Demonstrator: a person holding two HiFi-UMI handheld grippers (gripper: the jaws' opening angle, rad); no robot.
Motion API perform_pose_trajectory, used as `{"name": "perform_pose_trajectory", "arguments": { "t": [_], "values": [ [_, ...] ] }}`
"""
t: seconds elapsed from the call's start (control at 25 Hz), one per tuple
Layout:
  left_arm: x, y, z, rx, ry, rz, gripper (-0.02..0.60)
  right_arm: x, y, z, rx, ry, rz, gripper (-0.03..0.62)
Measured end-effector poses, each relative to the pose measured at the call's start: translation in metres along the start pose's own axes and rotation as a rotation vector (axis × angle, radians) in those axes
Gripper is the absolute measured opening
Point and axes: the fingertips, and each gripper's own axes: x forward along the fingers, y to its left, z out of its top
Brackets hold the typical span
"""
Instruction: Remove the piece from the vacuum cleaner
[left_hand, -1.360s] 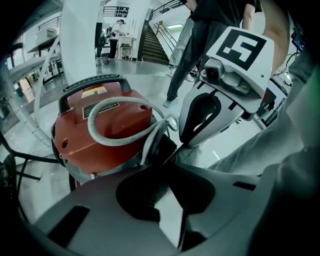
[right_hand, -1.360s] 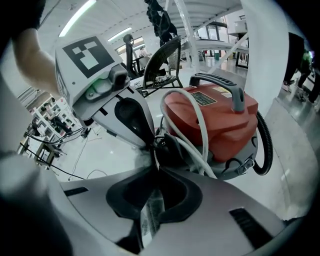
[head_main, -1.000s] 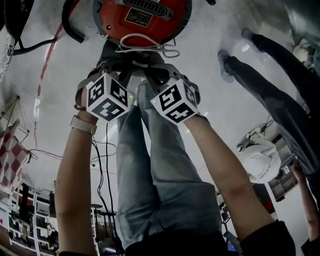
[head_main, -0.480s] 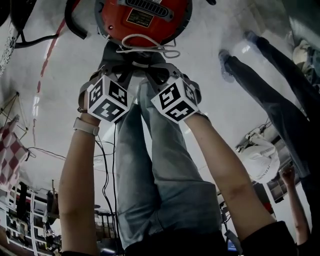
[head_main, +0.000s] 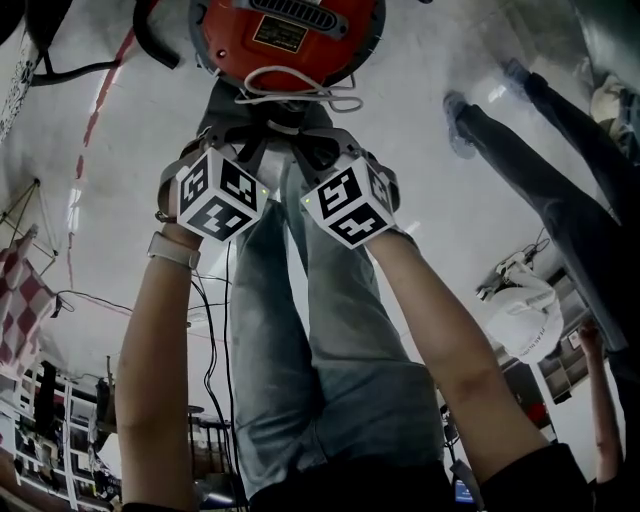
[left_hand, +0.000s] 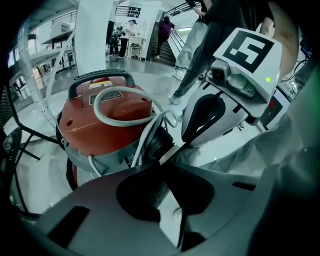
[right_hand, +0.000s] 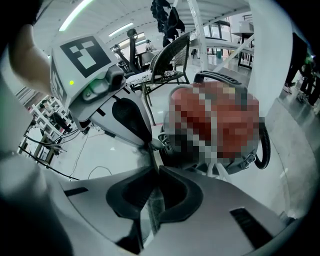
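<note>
Left gripper (left_hand: 171, 149): jaws were drawn together, the tips meeting just beside the ribbed collar; whether they pinched anything could not be told.
Vacuum cleaner (head_main: 290, 35): a red drum with a black handle stood upright on the pale floor (head_main: 110, 180), straight ahead of both grippers.
White cord (left_hand: 122, 107): lay looped over the drum's top and ran down its front.
Ribbed collar (left_hand: 156, 142): the black piece sat low on the drum's front, still attached, where both grippers converged.
Right gripper (right_hand: 152, 150): jaws were closed to a narrow slit, the tips touching the left gripper's tips at the collar.
Bystander's legs (head_main: 545, 170): stood well apart, to the right.
</note>
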Motion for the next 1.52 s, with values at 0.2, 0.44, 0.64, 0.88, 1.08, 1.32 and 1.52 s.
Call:
{"name": "perform_pose_trajectory", "arguments": {
  "t": [0.2, 0.44, 0.64, 0.88, 1.08, 1.32, 1.52],
  "values": [
    [-0.001, -0.004, -0.006, -0.006, -0.001, 0.010, 0.051, 0.001, 0.006, -0.004, -0.002, -0.010, -0.019, 0.054],
    [-0.003, -0.009, -0.011, 0.012, -0.001, 0.020, 0.051, 0.002, 0.013, -0.007, -0.002, -0.018, -0.042, 0.054],
    [-0.010, -0.014, -0.021, -0.096, -0.006, -0.009, 0.032, 0.002, 0.016, -0.007, -0.030, -0.008, -0.048, 0.057],
    [-0.018, -0.030, -0.035, -0.043, -0.011, -0.025, 0.018, 0.003, 0.022, -0.007, -0.060, 0.009, -0.041, 0.049],
    [-0.017, -0.028, -0.039, -0.002, 0.027, -0.023, 0.017, 0.003, 0.030, -0.007, -0.079, 0.030, -0.026, 0.041],
    [-0.023, -0.023, -0.046, 0.046, 0.042, -0.002, 0.018, 0.008, 0.041, -0.006, -0.140, 0.048, 0.004, 0.037],
    [-0.026, -0.012, -0.041, 0.073, 0.029, 0.031, 0.020, 0.006, 0.044, -0.006, -0.178, 0.064, 0.015, 0.037]
  ]
}}
